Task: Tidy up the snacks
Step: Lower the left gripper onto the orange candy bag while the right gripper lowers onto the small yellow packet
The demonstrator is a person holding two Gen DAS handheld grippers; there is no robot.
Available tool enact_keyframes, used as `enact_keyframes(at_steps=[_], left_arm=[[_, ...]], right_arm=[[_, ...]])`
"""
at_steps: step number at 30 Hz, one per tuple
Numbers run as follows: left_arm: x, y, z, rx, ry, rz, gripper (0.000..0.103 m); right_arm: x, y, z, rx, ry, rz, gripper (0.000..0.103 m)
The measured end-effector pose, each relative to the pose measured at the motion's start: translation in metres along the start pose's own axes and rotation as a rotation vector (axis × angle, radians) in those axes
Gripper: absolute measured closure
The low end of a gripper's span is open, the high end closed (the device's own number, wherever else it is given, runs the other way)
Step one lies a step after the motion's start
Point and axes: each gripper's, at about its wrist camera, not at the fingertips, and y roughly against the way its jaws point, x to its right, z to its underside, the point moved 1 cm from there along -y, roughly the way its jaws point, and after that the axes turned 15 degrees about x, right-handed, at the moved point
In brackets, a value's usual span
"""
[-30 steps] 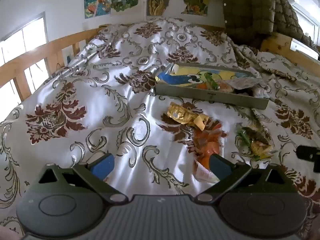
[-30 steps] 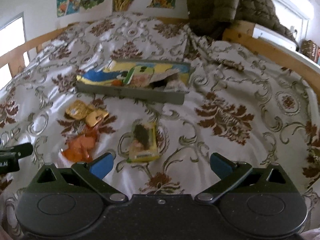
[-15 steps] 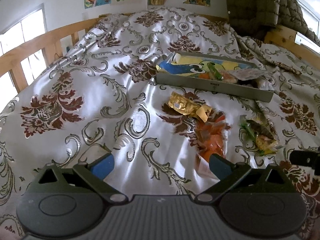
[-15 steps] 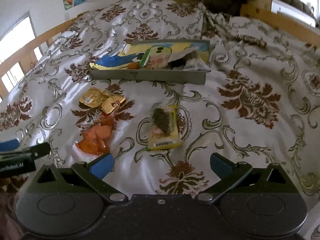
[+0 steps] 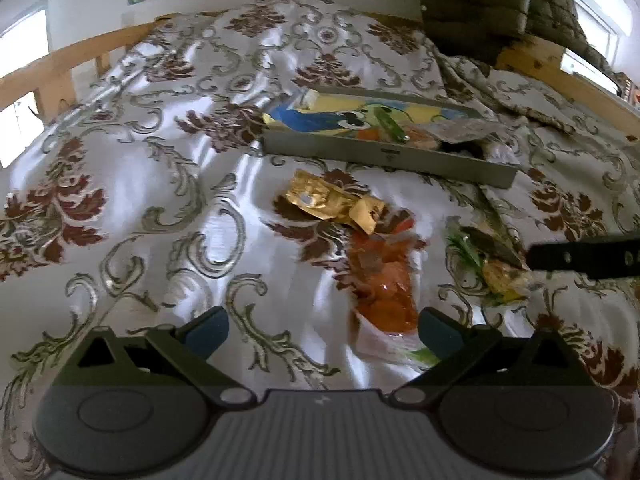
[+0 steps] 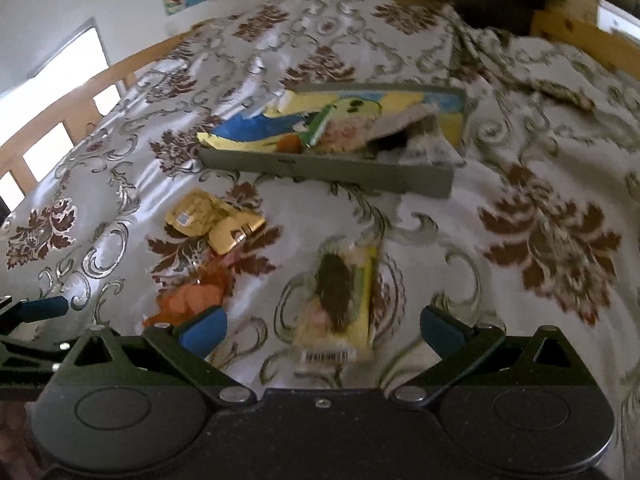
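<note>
- Right gripper (image 6: 320,330) is hovering spread wide and empty over the yellow snack packet (image 6: 340,300), which is lying on the bedspread (image 6: 520,208).
- Left gripper (image 5: 322,330), likewise gaping and empty, is nearing the orange packet (image 5: 382,280).
- Lowering squarely seems wise, straddling each packet before closing.

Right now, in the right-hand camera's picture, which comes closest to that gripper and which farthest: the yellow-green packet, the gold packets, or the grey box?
1. Yellow-green packet: nearest, just ahead between the open right gripper's fingers.
2. Gold packets: farther, ahead-left.
3. Grey box: farthest, holding other snacks.
</note>
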Motion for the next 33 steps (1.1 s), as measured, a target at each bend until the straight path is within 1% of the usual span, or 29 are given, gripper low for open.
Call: enact_keyframes(at_steps=[4, 7, 13, 16, 17, 21, 22, 24, 27, 28, 29, 30, 31, 33], left_arm=[[0.005, -0.005, -0.001, 0.000, -0.005, 0.052, 0.000], [0.010, -0.008, -0.001, 0.011, -0.023, 0.086, 0.000], [0.023, -0.025, -0.002, 0.022, -0.085, 0.130, 0.000], [0.028, -0.035, -0.001, 0.016, -0.109, 0.161, 0.000], [0.030, -0.038, -0.001, 0.015, -0.118, 0.170, 0.000], [0.036, -0.045, 0.001, 0.022, -0.154, 0.194, 0.001], [0.037, -0.047, 0.002, 0.026, -0.158, 0.201, 0.001], [0.038, -0.050, 0.002, 0.026, -0.156, 0.217, 0.003], [0.038, -0.055, 0.002, 0.018, -0.149, 0.223, 0.011], [0.038, -0.057, 0.002, 0.015, -0.148, 0.219, 0.016], [0.037, -0.059, 0.002, 0.007, -0.146, 0.209, 0.021], [0.036, -0.061, 0.002, -0.002, -0.140, 0.201, 0.024], [0.034, -0.062, 0.003, -0.010, -0.130, 0.199, 0.028], [0.031, -0.064, 0.003, -0.023, -0.106, 0.202, 0.033]], right_arm=[[0.001, -0.012, -0.004, 0.011, 0.061, -0.062, 0.001], [0.002, -0.020, -0.005, -0.009, 0.092, -0.105, 0.001], [0.008, -0.031, -0.005, -0.039, 0.099, -0.137, 0.003], [0.010, -0.037, -0.005, -0.051, 0.092, -0.140, 0.007], [0.011, -0.039, -0.004, -0.052, 0.091, -0.138, 0.010], [0.011, -0.044, -0.005, -0.042, 0.098, -0.141, 0.019], [0.010, -0.046, -0.004, -0.040, 0.103, -0.141, 0.019], [0.009, -0.049, -0.004, -0.038, 0.117, -0.140, 0.022], [0.006, -0.056, -0.001, -0.042, 0.159, -0.122, 0.028], [0.006, -0.058, 0.000, -0.046, 0.168, -0.116, 0.029], [0.005, -0.060, 0.000, -0.051, 0.174, -0.109, 0.032], [0.004, -0.062, 0.001, -0.058, 0.184, -0.095, 0.037], [0.003, -0.063, 0.002, -0.059, 0.196, -0.087, 0.039], [0.002, -0.064, 0.003, -0.054, 0.212, -0.084, 0.041]])
